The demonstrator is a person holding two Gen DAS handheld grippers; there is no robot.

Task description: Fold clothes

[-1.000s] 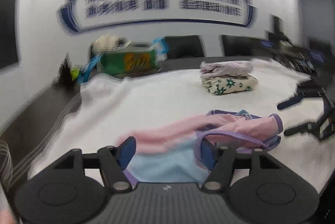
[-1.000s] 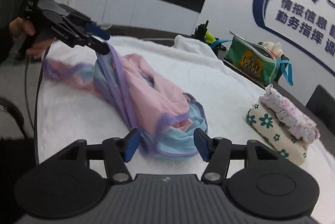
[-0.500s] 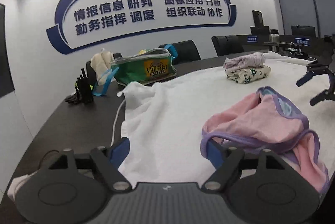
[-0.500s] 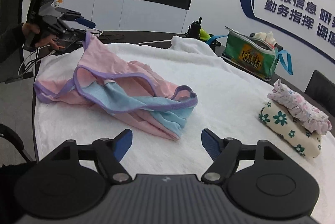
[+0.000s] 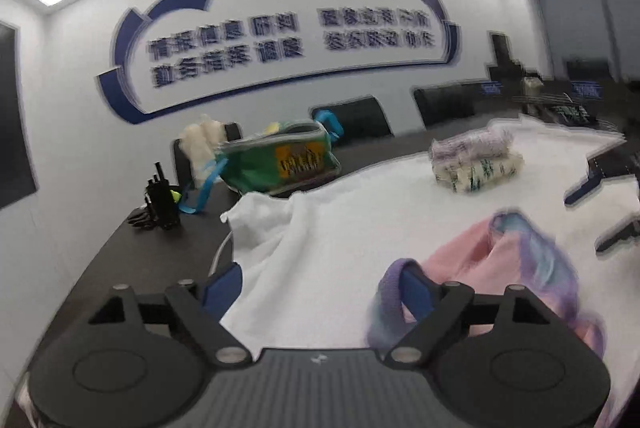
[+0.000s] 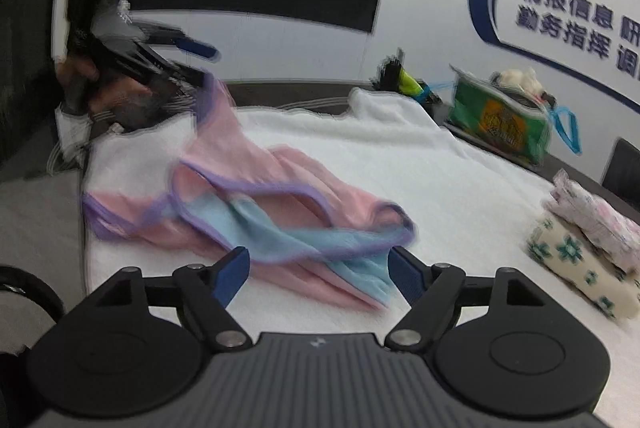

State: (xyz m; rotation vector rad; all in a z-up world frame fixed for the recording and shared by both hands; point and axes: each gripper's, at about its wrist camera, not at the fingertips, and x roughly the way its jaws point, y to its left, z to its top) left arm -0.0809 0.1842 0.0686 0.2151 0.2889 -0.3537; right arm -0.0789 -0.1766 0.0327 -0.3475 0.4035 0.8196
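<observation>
The pink garment (image 6: 256, 188), pink w/ light-blue panels and purple trim, lies crumpled on the white towel (image 6: 360, 148) that covers the dark table (image 5: 132, 260). Its long axis runs diagonally in the right wrist view: from the far-left corner, up by the left gripper (image 6: 192, 64), down toward the near-right, ending right in front of the right gripper (image 6: 318, 274).

Left gripper: jaws wide and opening. In its own view (image 5: 320, 288) a loop of purple trim hangs over the right-hand blue finger (image 5: 416, 292), so the cloth is snagged on one finger, not pinched; the other finger (image 5: 224, 286) is bare, over the towel edge. From the other side the pic is blurred, but that corner of the garment looks lifted off the towel at the finger tip.

Right gripper: jaws also wide and opening, nothing pressed btw the pads. The blue-and-purple hem lies just ahead of the fingertips, roughly centred in the gap, flat on the towel.

So each hand is at one end of the piece, left at the far raised end, right at the near low end. Right looks better placed for a clean grab, I'd say: hem straight ahead, just a short push fwd and down. Left would prob. need to shake off or re-take that loop first.

Two folded pieces, floral ones (image 6: 580, 240), sit stacked well off to the right, apart from this one. Green bag (image 6: 500, 124) at the far edge of the table.
</observation>
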